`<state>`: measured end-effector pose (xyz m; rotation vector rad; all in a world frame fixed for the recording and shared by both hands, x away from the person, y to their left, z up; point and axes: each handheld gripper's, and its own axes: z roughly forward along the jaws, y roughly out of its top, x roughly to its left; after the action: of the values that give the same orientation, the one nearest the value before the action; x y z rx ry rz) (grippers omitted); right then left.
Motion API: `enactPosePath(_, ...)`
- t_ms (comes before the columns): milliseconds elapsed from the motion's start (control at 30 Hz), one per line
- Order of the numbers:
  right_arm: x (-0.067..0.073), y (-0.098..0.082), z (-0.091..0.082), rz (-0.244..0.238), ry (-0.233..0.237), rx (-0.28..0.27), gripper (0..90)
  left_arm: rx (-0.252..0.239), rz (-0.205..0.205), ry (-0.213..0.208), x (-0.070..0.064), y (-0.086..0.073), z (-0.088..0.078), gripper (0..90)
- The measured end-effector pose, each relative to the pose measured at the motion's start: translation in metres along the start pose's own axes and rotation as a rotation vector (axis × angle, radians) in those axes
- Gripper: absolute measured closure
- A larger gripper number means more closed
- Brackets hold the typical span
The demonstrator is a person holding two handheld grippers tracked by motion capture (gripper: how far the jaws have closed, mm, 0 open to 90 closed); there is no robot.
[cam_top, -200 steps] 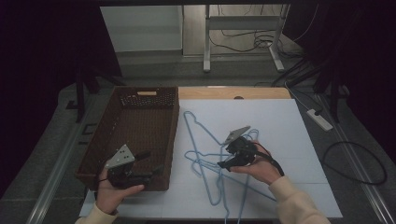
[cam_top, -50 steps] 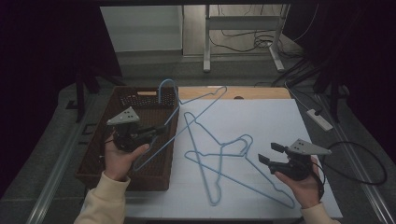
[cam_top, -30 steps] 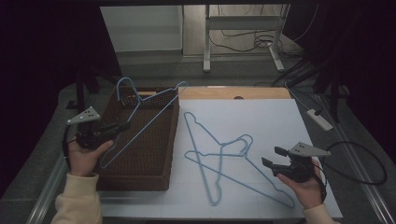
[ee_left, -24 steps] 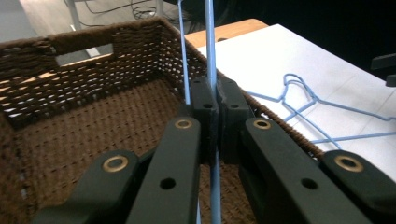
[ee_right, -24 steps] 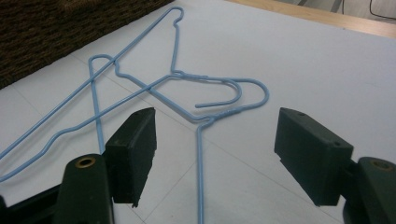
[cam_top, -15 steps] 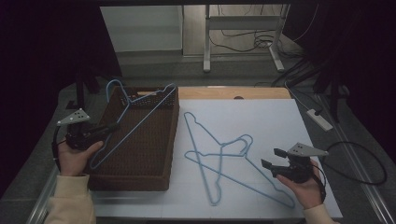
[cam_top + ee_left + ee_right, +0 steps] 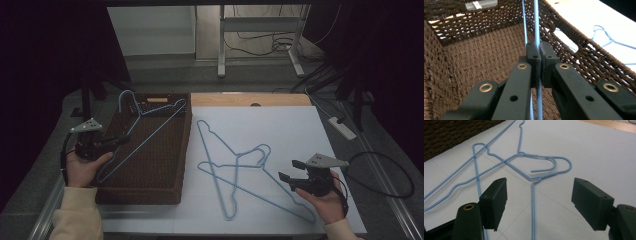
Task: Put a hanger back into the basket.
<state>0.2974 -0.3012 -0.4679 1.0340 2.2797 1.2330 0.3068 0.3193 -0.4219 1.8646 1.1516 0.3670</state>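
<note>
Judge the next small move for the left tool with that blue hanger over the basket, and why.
Probably lower a little further, then open. The left tool is clamped on the blue hanger, which slants across the wicker basket, its hook above the far rim rather than lying inside.

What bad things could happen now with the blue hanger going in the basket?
The left gripper pinches the thin blue wire hanger by its wire alone, so it might twist or slip. Its hook sticks up past the brown woven basket's rim and could snag on the weave. The two blue wire hangers on the white table lie crossed, so the open right gripper might drag both when it lifts one.
</note>
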Motion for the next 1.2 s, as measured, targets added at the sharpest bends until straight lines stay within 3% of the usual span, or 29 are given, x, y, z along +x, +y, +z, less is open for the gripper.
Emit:
enactPosePath(67,-0.001,0.000,-0.001,0.006,0.006,-0.005,29.3,0.017,-0.001,0.012,0.000,0.000,0.003,87.5)
enactPosePath(233,0.000,-0.002,-0.003,0.004,0.010,-0.012,29.4,0.113,0.020,0.045,0.003,0.001,0.018,87.4)
enactPosePath(533,0.000,-0.003,-0.005,0.012,-0.006,-0.023,30.0,0.168,-0.014,0.052,0.014,-0.003,0.033,87.3)
enactPosePath(600,0.000,-0.003,-0.004,0.012,-0.005,-0.022,30.1,0.207,0.003,0.071,0.017,-0.003,0.035,87.3)
enactPosePath(800,0.000,-0.003,-0.006,0.015,-0.022,-0.030,30.6,0.326,-0.021,0.157,0.020,-0.005,0.042,87.3)
enactPosePath(1033,0.001,-0.003,-0.004,0.015,-0.023,-0.025,30.5,0.424,-0.031,0.239,0.020,-0.006,0.052,87.2)
enactPosePath(1133,0.001,-0.003,-0.004,0.013,-0.022,-0.025,30.5,0.481,-0.038,0.298,0.020,-0.006,0.060,87.1)
enactPosePath(1200,0.001,-0.003,-0.004,0.014,-0.022,-0.025,30.5,0.492,-0.036,0.308,0.020,-0.005,0.061,87.0)
